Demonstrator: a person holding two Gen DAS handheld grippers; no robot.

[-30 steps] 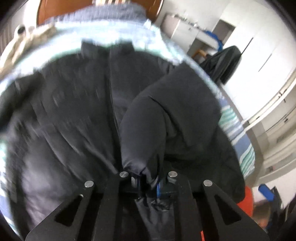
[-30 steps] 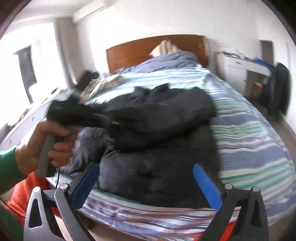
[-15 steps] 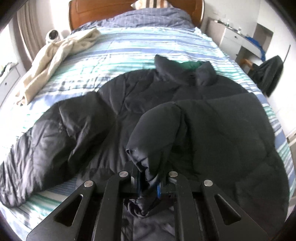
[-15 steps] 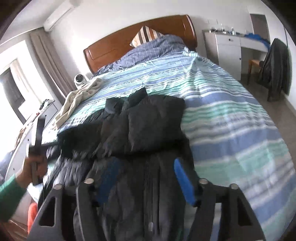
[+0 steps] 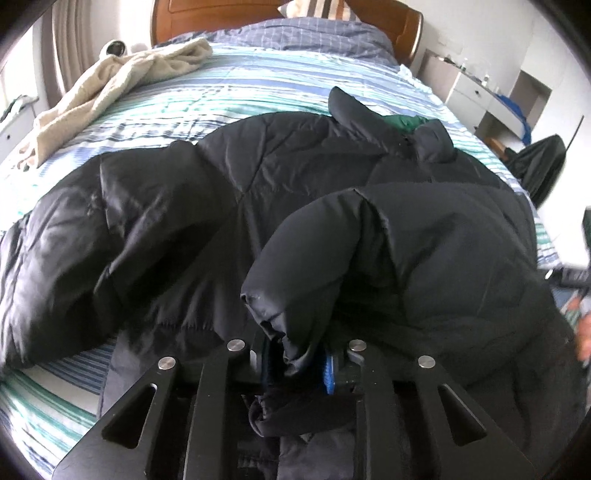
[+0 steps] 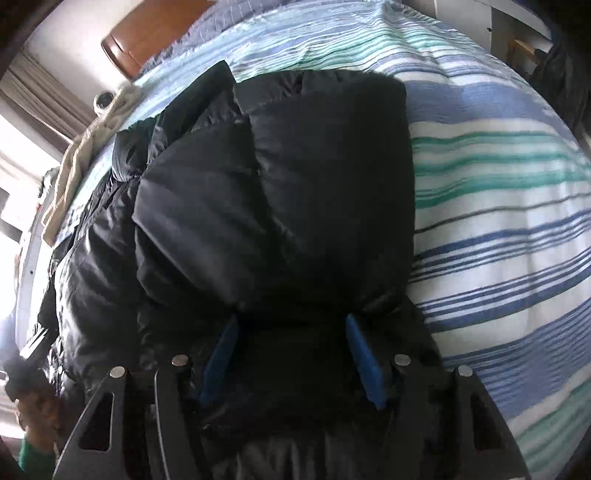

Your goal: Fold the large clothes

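A large black puffer jacket lies spread on the striped bed, collar toward the headboard; it also shows in the right wrist view. One sleeve is folded in over the body. My left gripper is shut on the cuff of that sleeve. The other sleeve lies out to the left. My right gripper is open, its blue pads either side of the jacket's near edge, low over the fabric.
The striped duvet is bare to the right of the jacket. A beige towel lies at the bed's far left by the wooden headboard. A white dresser and a dark garment on a chair stand at the right.
My left gripper has carried the sleeve cuff across the jacket and lowered. My right gripper has moved in from off the bed, down close over the jacket's near edge, still open.
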